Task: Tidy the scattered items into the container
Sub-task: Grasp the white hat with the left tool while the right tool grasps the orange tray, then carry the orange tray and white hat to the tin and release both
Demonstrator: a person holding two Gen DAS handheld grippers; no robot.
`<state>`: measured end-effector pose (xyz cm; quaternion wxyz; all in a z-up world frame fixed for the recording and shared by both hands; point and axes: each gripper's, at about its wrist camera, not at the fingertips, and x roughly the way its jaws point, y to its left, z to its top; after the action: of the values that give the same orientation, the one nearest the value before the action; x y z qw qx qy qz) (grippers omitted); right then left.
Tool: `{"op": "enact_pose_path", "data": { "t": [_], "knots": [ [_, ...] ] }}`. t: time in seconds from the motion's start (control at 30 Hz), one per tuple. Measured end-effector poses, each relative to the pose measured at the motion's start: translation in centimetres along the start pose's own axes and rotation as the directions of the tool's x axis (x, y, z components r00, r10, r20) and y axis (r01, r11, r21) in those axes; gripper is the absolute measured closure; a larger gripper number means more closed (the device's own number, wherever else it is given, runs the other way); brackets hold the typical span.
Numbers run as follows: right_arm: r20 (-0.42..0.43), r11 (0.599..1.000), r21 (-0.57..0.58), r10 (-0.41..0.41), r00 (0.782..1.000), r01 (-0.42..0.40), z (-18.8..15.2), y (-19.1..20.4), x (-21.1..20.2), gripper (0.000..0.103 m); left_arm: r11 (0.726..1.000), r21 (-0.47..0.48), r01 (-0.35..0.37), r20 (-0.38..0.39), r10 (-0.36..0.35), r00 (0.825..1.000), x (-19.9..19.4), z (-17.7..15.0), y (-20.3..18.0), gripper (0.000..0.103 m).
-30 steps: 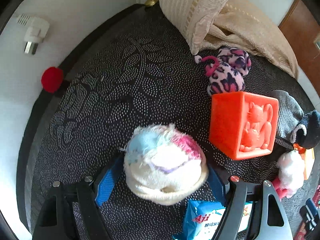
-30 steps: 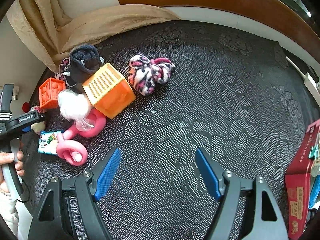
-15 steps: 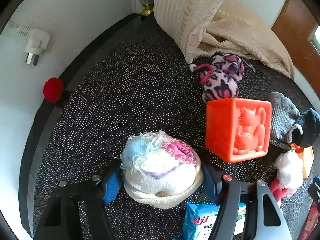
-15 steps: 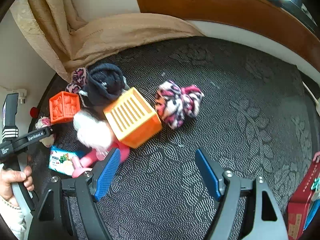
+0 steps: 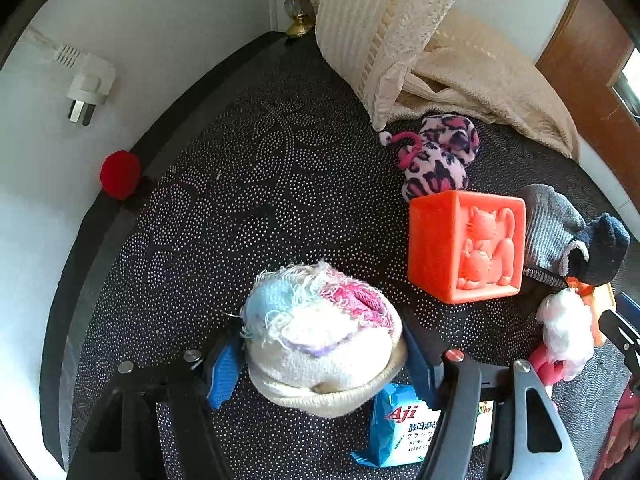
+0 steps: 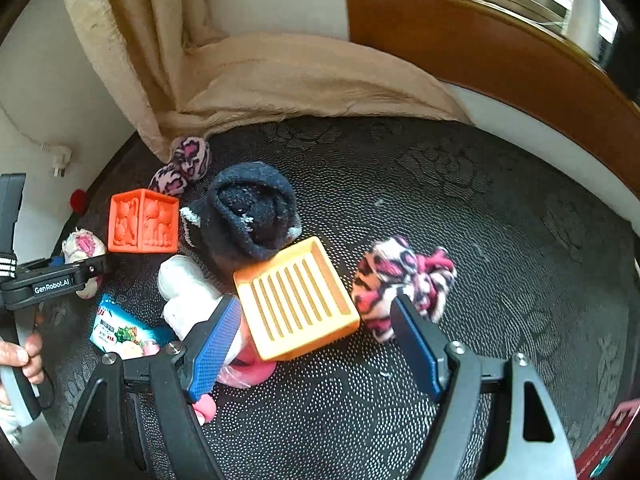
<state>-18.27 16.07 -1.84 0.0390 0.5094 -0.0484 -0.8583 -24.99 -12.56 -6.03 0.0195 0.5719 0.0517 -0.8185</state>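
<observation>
The left gripper [image 5: 320, 360] is still clamped on a rolled pastel sock ball [image 5: 320, 344], its blue pads pressing in from both sides, and the bundle rides at much the same spot between the jaws as it did a second ago. The bigger change is on the right: the right gripper [image 6: 316, 344], jaws spread wide and holding nothing, has swung in from bare mat [image 6: 480, 208] toward the pile, so the orange slatted block [image 6: 296, 296] that lay well ahead a second ago now sits just in front of and between its fingers. A pink-and-black leopard sock [image 6: 404, 280] lies just behind the right-hand pad, while a white fluffy toy [image 6: 188, 292] and a pink ring [image 6: 248, 364] crowd the left-hand pad. Farther back, a dark navy sock ball [image 6: 252, 212] rests against the slatted block, beside a red-orange cat cube [image 6: 144, 222]. A blue snack packet [image 5: 404, 428] lies on the mat under the left gripper. A person's hand [image 6: 24, 360] grips the left tool's handle at the frame edge. The container cannot be made out with certainty.
</observation>
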Motion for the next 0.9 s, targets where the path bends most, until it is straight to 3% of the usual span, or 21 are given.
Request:
{"op": "enact_pose_path", "data": {
  "t": [0.43, 0.5, 0.7, 0.9],
  "knots": [
    [-0.044, 0.994, -0.106, 0.03, 0.999, -0.034, 0.3, 1.4, 2.3, 0.024, 1.0, -0.014, 0.002, -0.015, -0.002, 1.0, 0.6, 0.8, 0.5, 0.032],
    [-0.054, 0.995, -0.101, 0.016, 0.998, -0.022, 0.2, 1.4, 2.2, 0.038, 1.0, -0.013, 0.001, -0.01, -0.002, 1.0, 0.4, 0.9, 0.6, 0.032],
    [-0.068, 0.998, -0.041, 0.044, 0.997, -0.047, -1.0, 0.3, 0.9, 0.043, 1.0, -0.006, 0.001, 0.009, -0.001, 1.0, -0.7, 1.1, 0.6, 0.032],
    [-0.021, 0.998, 0.018, 0.064, 0.998, -0.064, -3.2, -0.9, -2.7, 0.043, 1.0, 0.011, 0.007, 0.034, -0.007, 0.999, -3.0, -0.2, -0.1, 0.032]
  ]
}}
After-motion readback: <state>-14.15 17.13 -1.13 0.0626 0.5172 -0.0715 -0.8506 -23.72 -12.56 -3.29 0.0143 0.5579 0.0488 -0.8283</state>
